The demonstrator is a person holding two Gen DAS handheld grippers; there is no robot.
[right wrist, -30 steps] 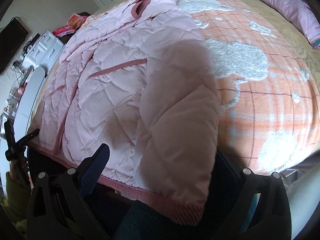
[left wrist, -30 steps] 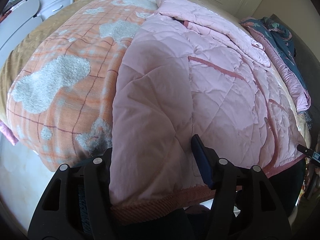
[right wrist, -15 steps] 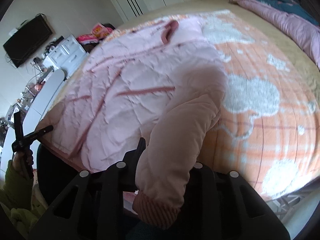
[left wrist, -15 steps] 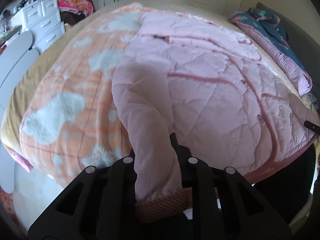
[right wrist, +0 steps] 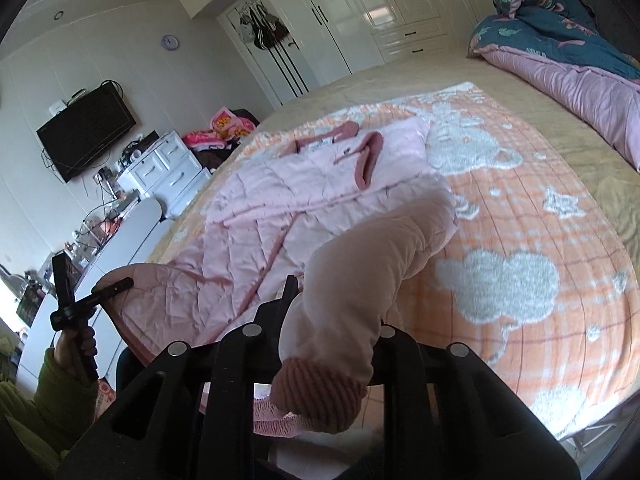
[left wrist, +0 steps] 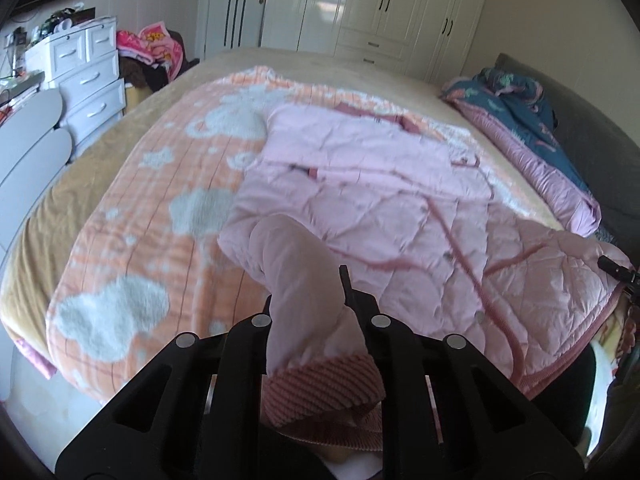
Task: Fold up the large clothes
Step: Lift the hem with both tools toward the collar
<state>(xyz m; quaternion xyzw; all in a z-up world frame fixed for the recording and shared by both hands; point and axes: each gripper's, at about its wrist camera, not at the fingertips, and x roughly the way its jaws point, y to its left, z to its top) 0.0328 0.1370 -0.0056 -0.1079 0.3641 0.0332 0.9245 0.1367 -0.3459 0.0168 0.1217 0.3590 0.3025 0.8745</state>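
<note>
A pink quilted jacket (left wrist: 380,184) lies spread flat on the orange blanket (left wrist: 132,220) that covers the bed. My left gripper (left wrist: 308,292) holds one sleeve (left wrist: 296,248) just above its ribbed cuff (left wrist: 320,384), its jaws still closing on it, and the sleeve is raised off the bed. My right gripper (right wrist: 336,308) pinches the other sleeve (right wrist: 372,256) above its cuff (right wrist: 316,396), its jaws also still closing, with that sleeve lifted too. In the right wrist view the jacket (right wrist: 304,192) shows its dark pink collar at the far end. The left gripper (right wrist: 116,286) appears there, held by a hand (right wrist: 76,344).
A dark blue and pink quilt (left wrist: 520,112) lies bunched along the bed's right side by a grey headboard. White drawers (left wrist: 92,76) stand at the left and a white wardrobe (left wrist: 392,12) beyond the bed. A wall television (right wrist: 86,128) hangs at the left.
Both grippers have shut on the sleeves they straddled and risen, lifting the sleeve ends off the bed. Both views now tilt up and show more of the room.
</note>
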